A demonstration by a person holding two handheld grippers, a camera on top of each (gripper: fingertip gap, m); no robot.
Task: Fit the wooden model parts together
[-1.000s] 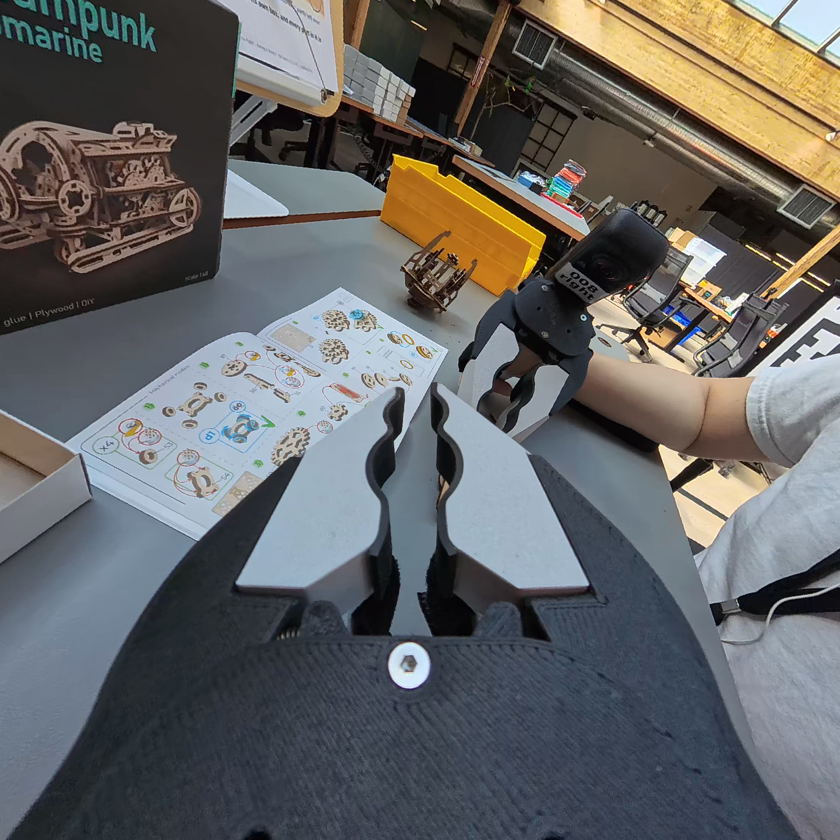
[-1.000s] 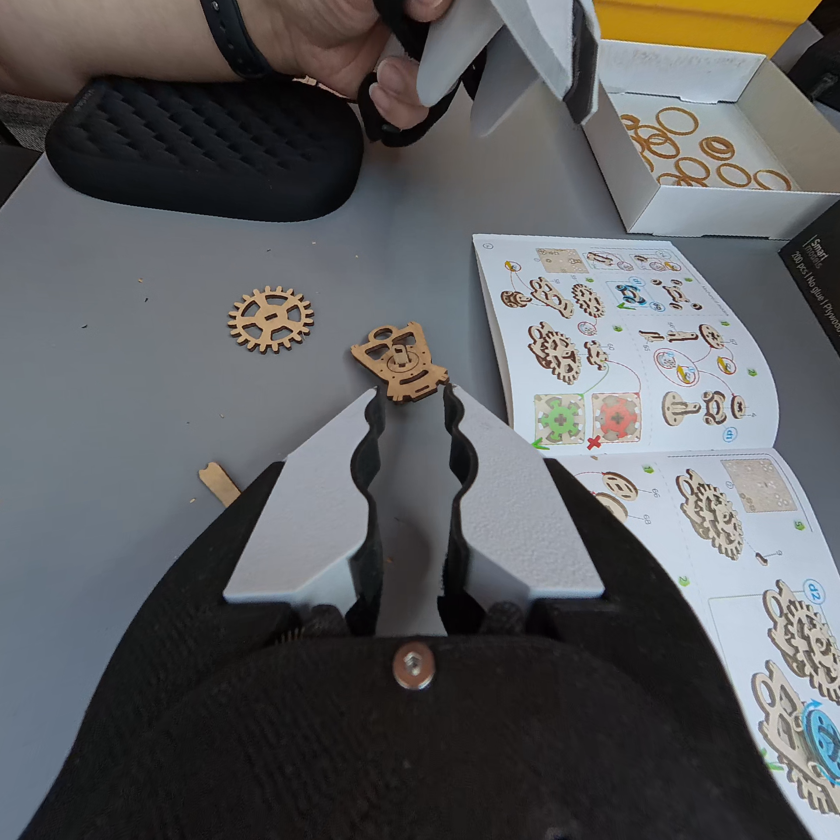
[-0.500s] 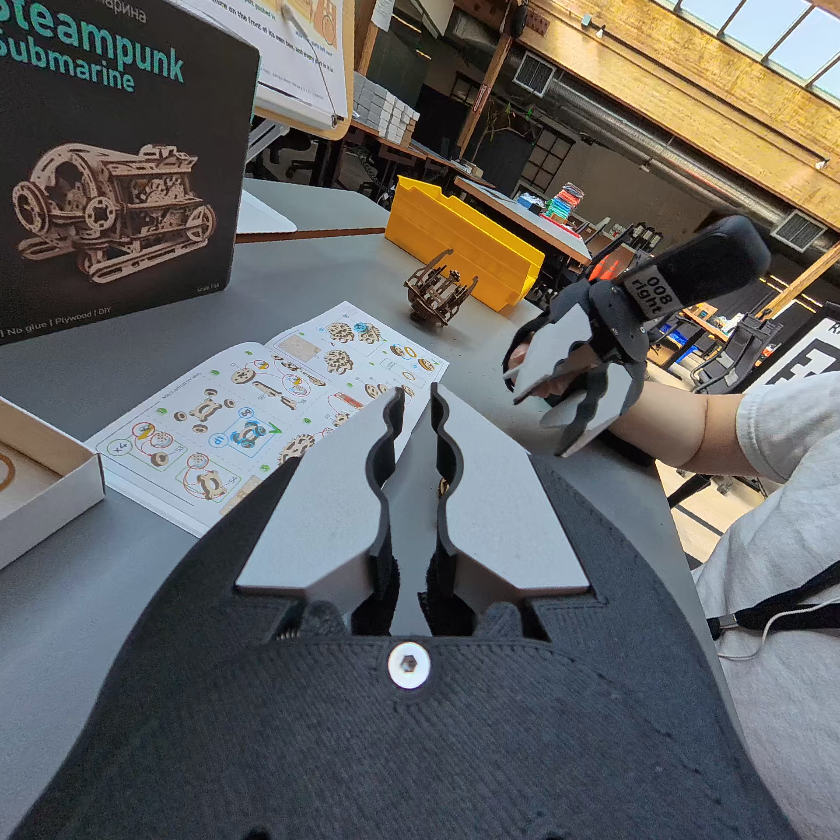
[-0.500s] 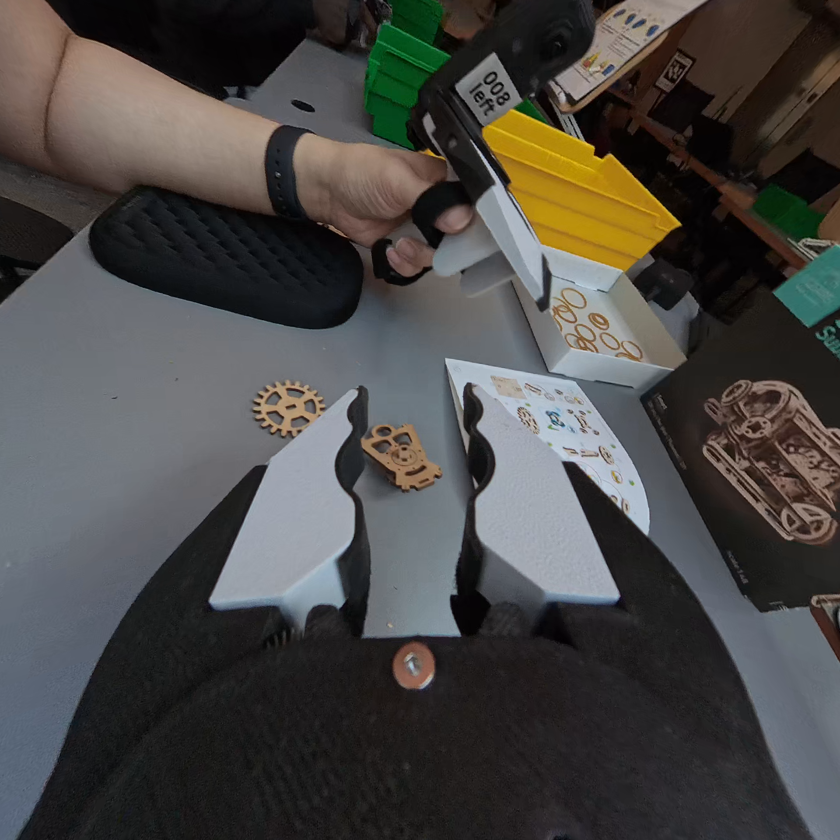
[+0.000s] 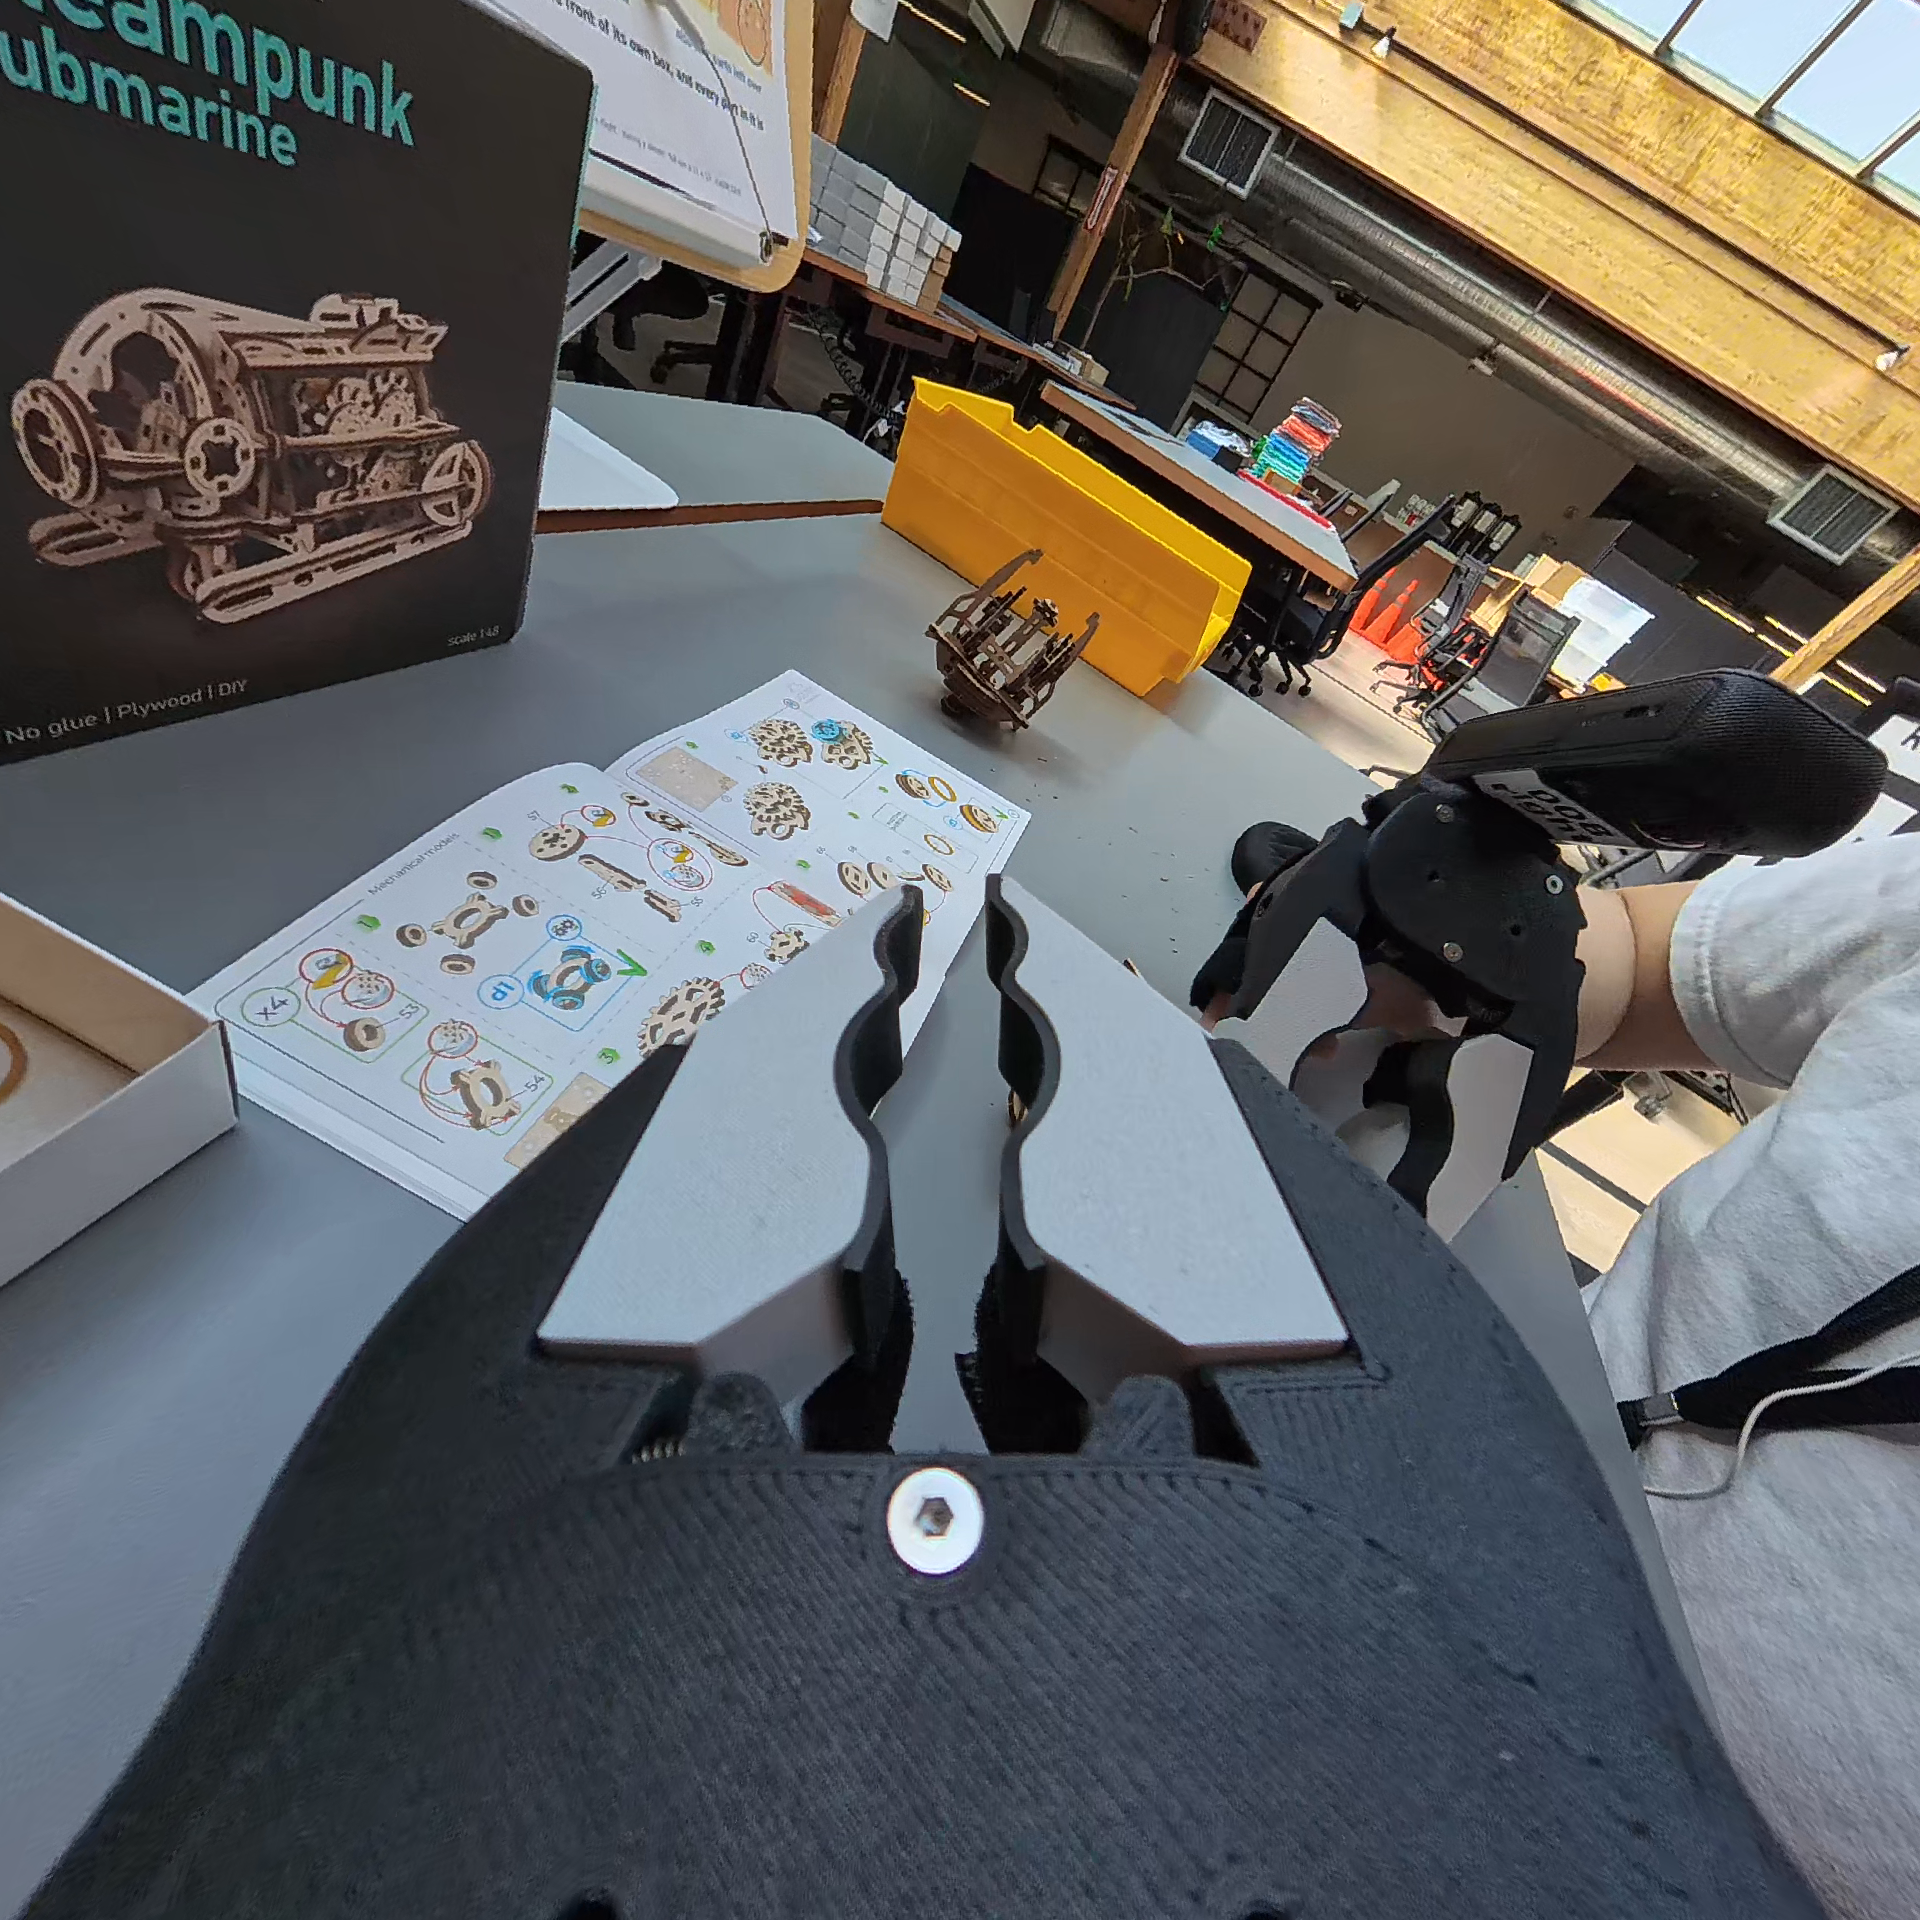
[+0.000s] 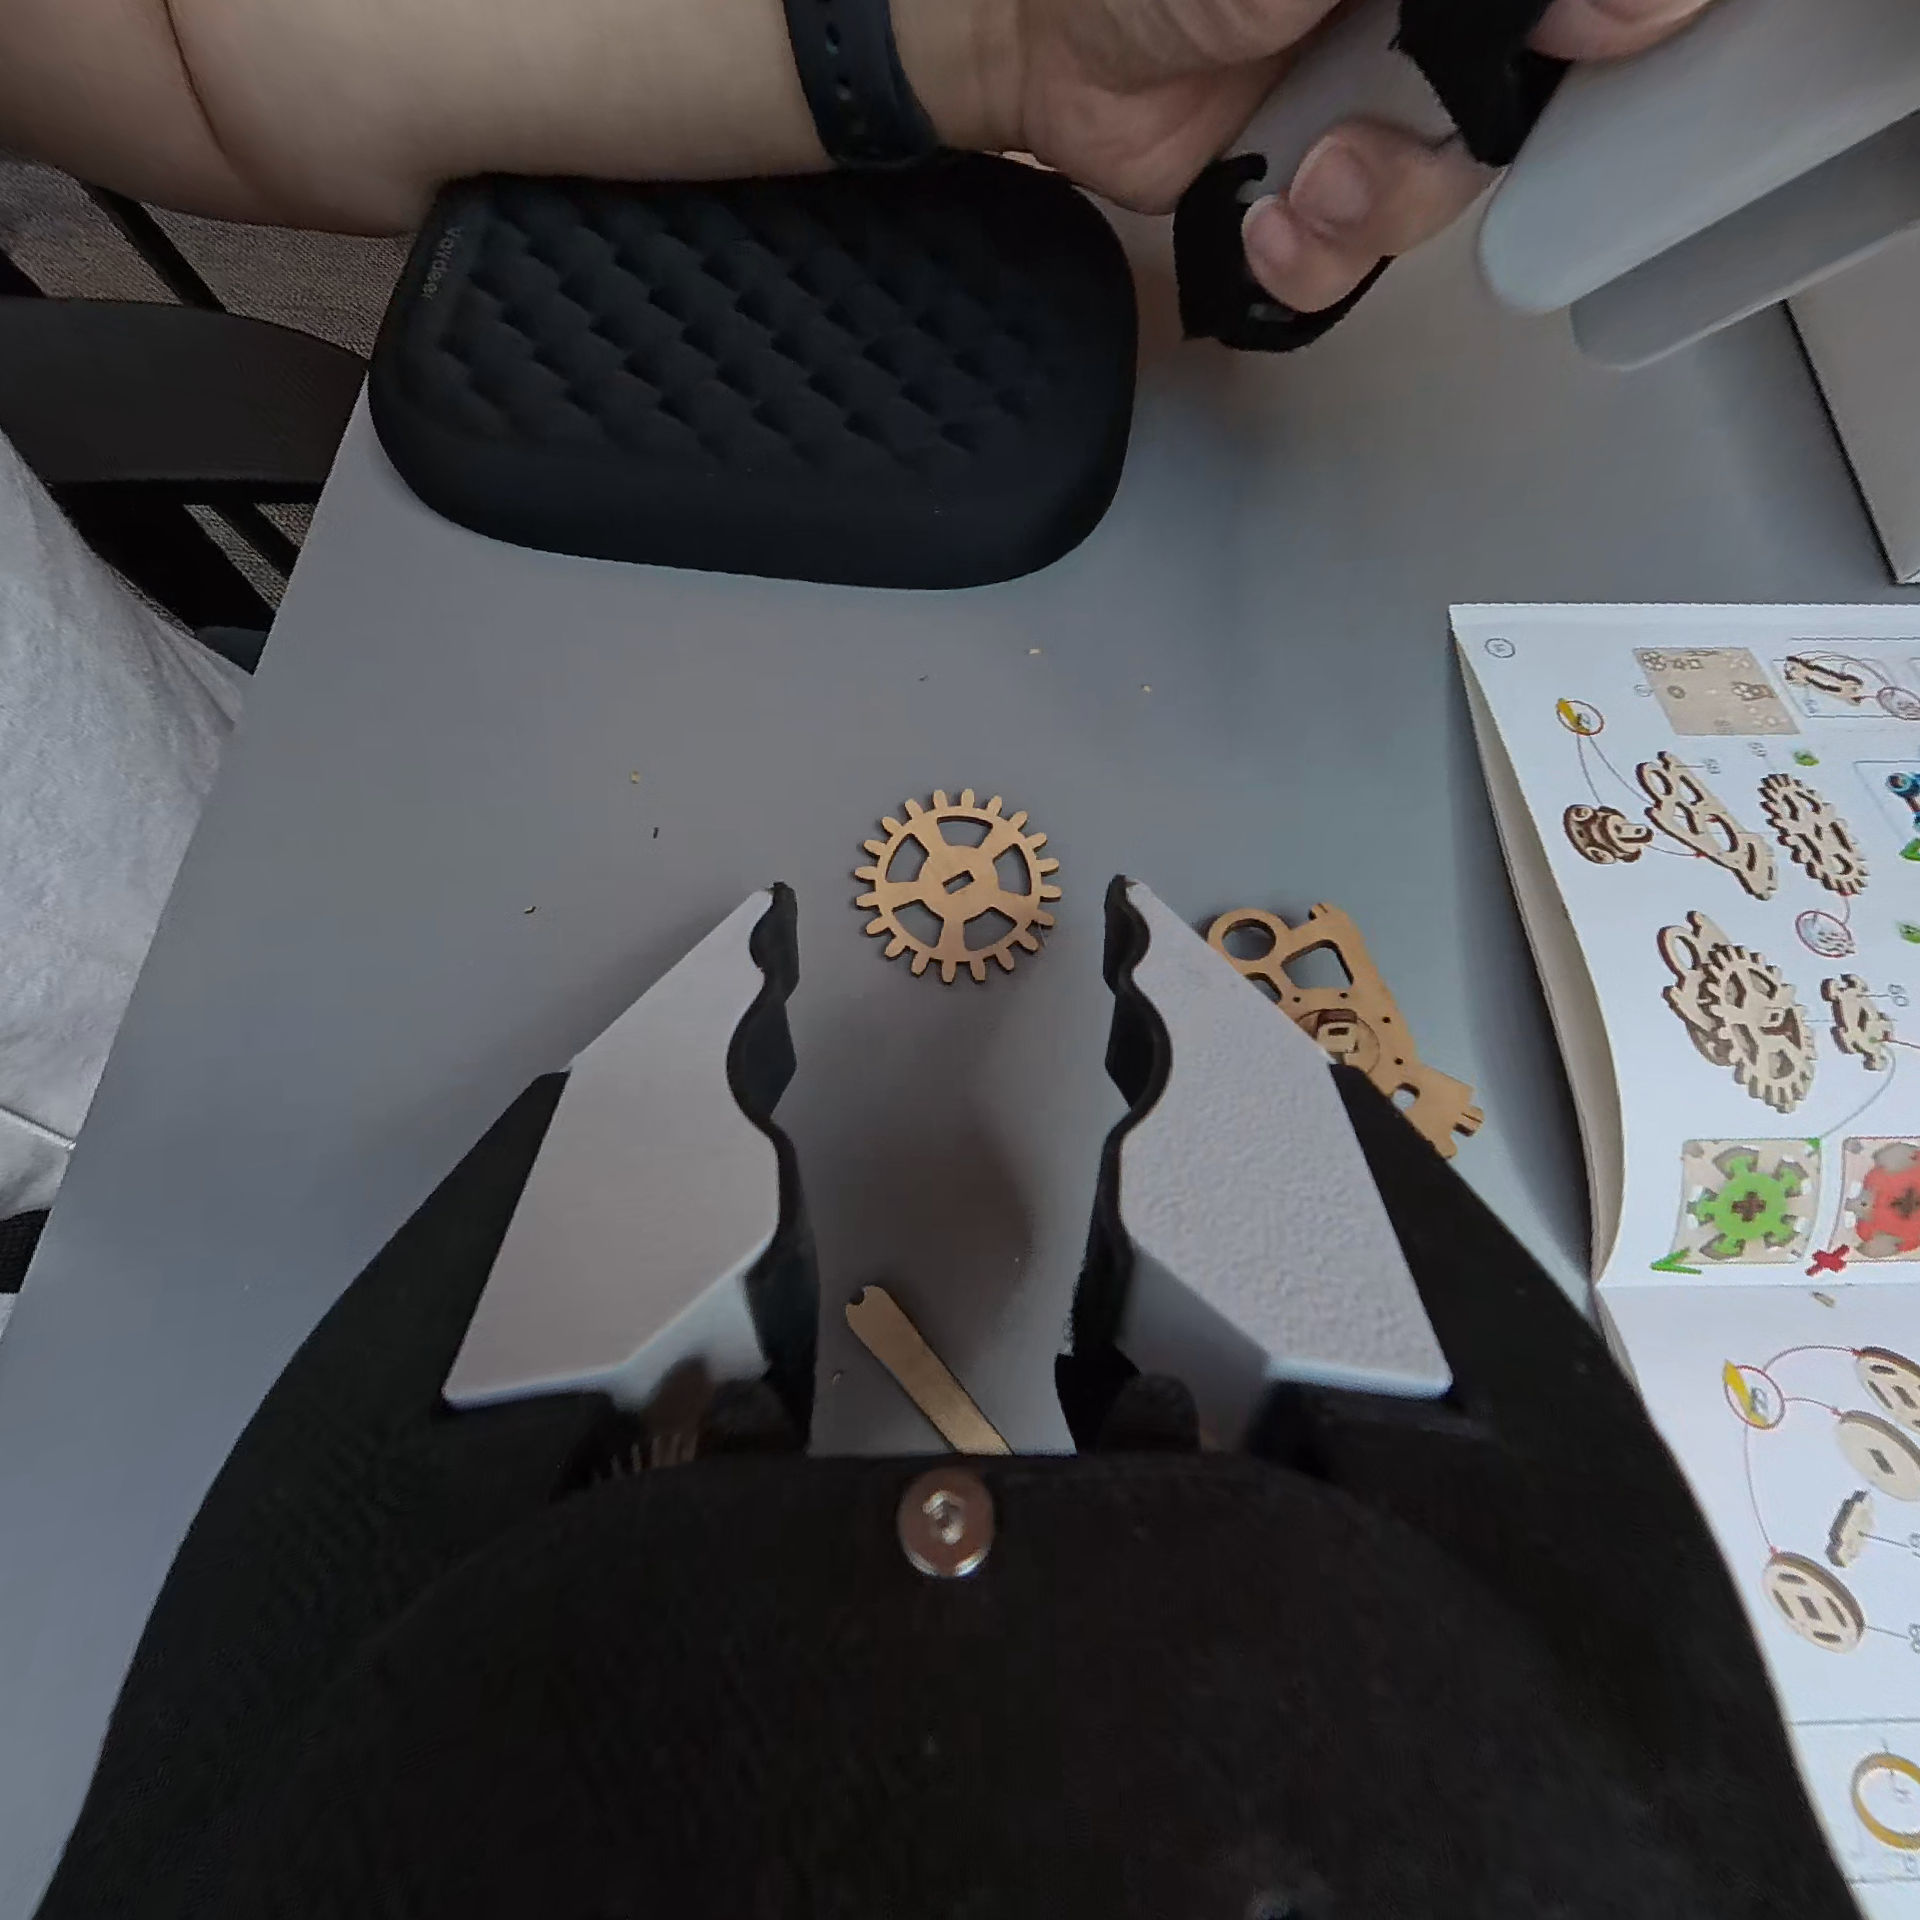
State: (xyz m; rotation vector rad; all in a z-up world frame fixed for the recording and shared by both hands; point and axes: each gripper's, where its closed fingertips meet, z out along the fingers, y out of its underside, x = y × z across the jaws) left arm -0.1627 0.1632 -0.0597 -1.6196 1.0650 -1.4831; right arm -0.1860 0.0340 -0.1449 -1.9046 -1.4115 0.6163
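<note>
Plywood gear lies flat just ahead of our right gripper, jaws wide and empty; left gripper, near-closed and seemingly empty, sits farther off.

Gear left of booklet

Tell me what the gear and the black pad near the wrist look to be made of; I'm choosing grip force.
The gear looks like thin laser-cut plywood: flat, tan, matte, with darker edges on its teeth and spokes. The black pad looks like soft foam or gel under a matte fabric skin, judging by its quilted dimples and rounded edges, though I can't confirm the filling.
</note>
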